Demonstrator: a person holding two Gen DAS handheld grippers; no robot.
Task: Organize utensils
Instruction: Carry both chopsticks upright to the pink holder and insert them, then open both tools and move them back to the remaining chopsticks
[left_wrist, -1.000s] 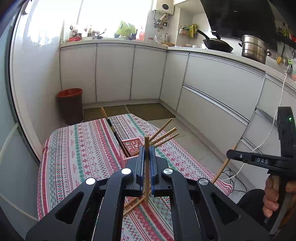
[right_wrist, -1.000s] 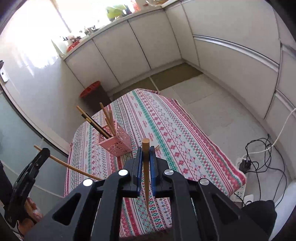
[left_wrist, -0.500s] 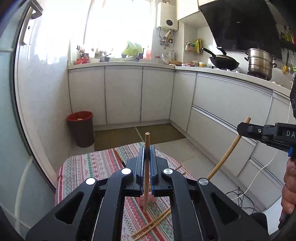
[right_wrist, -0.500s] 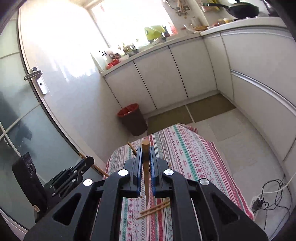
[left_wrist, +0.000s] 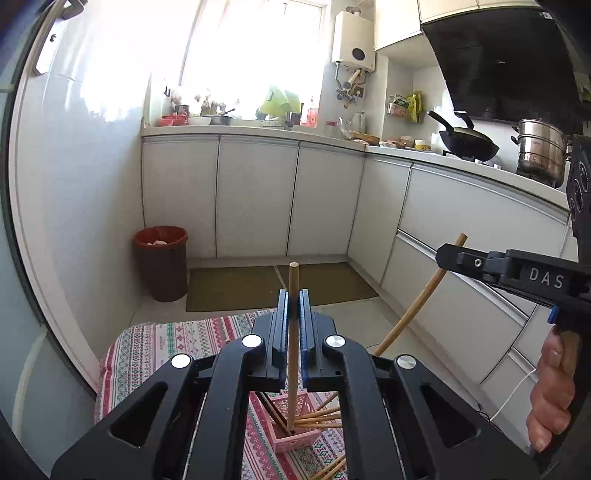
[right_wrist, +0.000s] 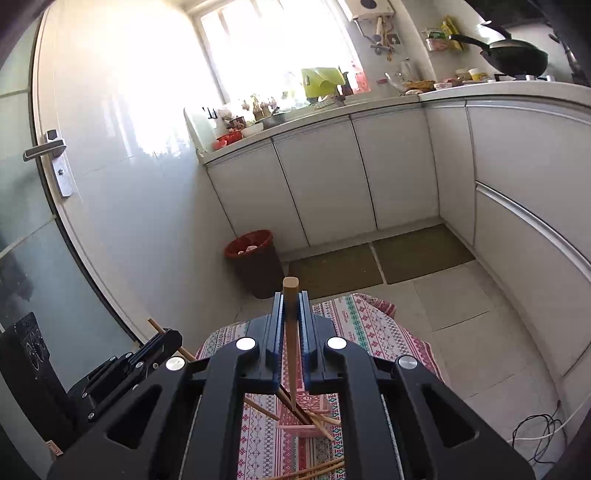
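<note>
My left gripper (left_wrist: 293, 306) is shut on a wooden chopstick (left_wrist: 293, 354) that points down, its tip over the pink holder basket (left_wrist: 295, 439). My right gripper (right_wrist: 290, 310) is shut on another wooden chopstick (right_wrist: 290, 350), its tip over the same pink basket (right_wrist: 303, 421), which holds several chopsticks. The right gripper also shows in the left wrist view (left_wrist: 447, 254) with its chopstick (left_wrist: 417, 302). The left gripper shows in the right wrist view (right_wrist: 168, 338). Loose chopsticks (right_wrist: 317, 469) lie on the patterned tablecloth (right_wrist: 354, 325).
A red bin (left_wrist: 160, 262) stands on the floor beyond the table. White cabinets (left_wrist: 258, 199) line the back and right. A wok (left_wrist: 467, 142) and a steel pot (left_wrist: 541, 151) sit on the counter. A cable (right_wrist: 535, 432) lies on the floor at right.
Both grippers have risen and tilted up, so the table has dropped low in both views. The chopstick tips have come over the pink basket.
</note>
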